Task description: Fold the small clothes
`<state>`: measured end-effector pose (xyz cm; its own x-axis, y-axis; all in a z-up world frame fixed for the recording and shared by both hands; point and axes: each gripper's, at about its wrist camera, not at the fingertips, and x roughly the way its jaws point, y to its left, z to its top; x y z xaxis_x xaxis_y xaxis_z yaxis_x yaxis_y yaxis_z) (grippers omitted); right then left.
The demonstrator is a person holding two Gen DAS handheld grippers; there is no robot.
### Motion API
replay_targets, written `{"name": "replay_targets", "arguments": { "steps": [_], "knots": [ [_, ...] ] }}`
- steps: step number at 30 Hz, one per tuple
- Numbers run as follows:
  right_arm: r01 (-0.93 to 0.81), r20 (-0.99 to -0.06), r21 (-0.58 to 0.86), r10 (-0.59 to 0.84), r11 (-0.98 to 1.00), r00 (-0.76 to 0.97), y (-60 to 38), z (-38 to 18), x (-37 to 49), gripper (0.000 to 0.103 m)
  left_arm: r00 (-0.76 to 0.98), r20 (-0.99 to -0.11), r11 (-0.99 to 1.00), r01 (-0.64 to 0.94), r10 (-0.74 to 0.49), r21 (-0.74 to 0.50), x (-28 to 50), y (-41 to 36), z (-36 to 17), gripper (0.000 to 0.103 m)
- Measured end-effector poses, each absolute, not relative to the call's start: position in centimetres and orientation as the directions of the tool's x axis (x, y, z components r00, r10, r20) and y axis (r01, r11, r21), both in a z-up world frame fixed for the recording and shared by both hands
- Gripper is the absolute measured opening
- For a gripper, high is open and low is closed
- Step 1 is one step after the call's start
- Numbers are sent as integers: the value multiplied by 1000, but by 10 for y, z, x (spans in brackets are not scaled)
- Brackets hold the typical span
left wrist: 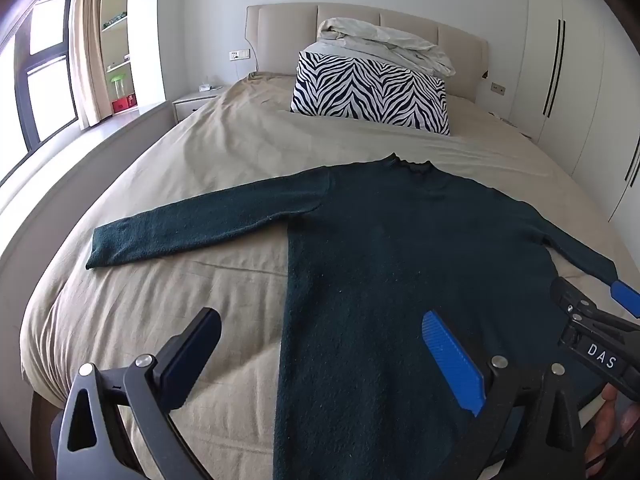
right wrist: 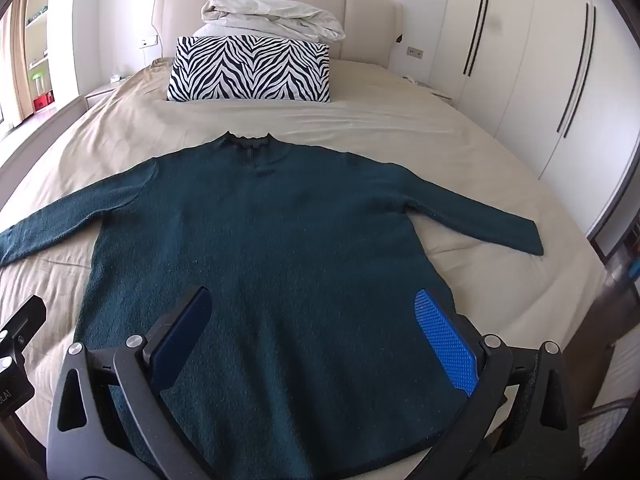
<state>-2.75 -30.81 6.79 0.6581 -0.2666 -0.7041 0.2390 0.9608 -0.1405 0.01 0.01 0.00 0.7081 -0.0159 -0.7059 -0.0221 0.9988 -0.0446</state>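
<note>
A dark teal long-sleeved sweater (left wrist: pixel 400 248) (right wrist: pixel 272 240) lies flat on the beige bed (left wrist: pixel 192 152) (right wrist: pixel 400 128), collar toward the headboard, both sleeves spread sideways. My left gripper (left wrist: pixel 320 336) hovers open above the sweater's lower left edge, nothing between its fingers. My right gripper (right wrist: pixel 316 320) hovers open above the lower right part of the sweater, its blue pad (right wrist: pixel 444 340) near the right side seam. The right gripper's tip also shows at the right edge of the left wrist view, as a blue pad (left wrist: pixel 626 298).
A zebra-print pillow (left wrist: pixel 368 92) (right wrist: pixel 248 70) and a crumpled white duvet (left wrist: pixel 392 46) (right wrist: pixel 272 18) sit by the headboard. White wardrobes (right wrist: pixel 520 60) line the right wall. A window (left wrist: pixel 44 72), curtain and nightstand (left wrist: pixel 196 100) are on the left.
</note>
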Motion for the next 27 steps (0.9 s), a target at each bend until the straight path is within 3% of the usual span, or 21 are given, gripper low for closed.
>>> {"name": "replay_targets", "arguments": {
  "steps": [27],
  "knots": [
    [209,-723,-146,-248,967,645,-301,64,-32,103,710,-704,999,-25,-12,-42,-6,6,-2,103]
  ]
}}
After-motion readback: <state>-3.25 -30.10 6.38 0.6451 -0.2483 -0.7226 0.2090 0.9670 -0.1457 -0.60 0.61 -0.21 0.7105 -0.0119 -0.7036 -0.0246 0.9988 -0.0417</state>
